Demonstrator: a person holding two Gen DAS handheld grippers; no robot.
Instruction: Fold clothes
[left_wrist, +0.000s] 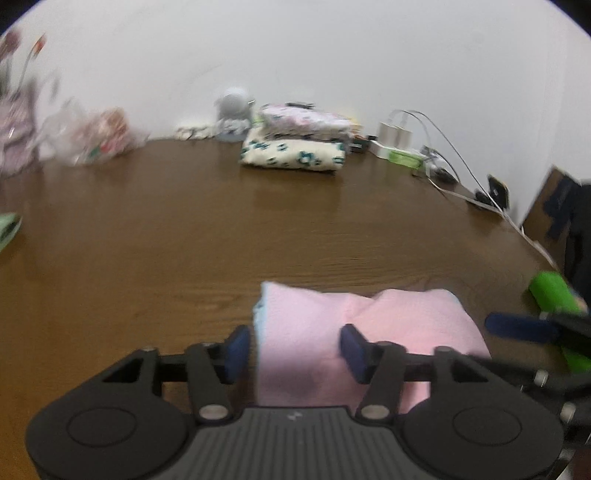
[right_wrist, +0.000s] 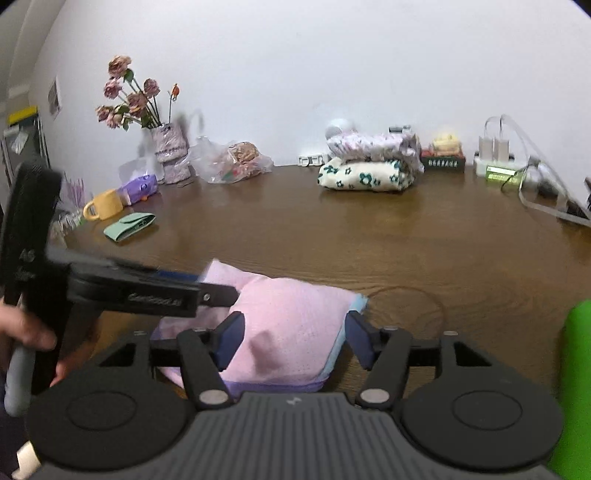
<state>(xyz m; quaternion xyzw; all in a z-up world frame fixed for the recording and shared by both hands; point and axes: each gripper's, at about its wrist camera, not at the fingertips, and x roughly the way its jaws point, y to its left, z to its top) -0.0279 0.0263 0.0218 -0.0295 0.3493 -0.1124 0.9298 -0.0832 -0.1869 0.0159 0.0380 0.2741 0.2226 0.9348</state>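
A folded pink garment (left_wrist: 354, 328) with a light blue edge lies on the brown wooden table (left_wrist: 229, 229) near its front edge. My left gripper (left_wrist: 295, 349) is open, its blue pads either side of the garment's left end. My right gripper (right_wrist: 295, 338) is open, its jaws straddling the garment's (right_wrist: 291, 325) right end. The left gripper also shows in the right wrist view (right_wrist: 207, 291), reaching in over the cloth's left side. The right gripper's blue fingertip (left_wrist: 517, 326) shows at the right of the left wrist view.
A stack of folded clothes (right_wrist: 369, 164) sits at the back by the wall. A vase of dried roses (right_wrist: 166, 140), a plastic bag (right_wrist: 232, 162), a yellow mug (right_wrist: 105, 208) and a green pouch (right_wrist: 129, 225) stand at the left. Chargers and cables (right_wrist: 506, 162) lie at the back right.
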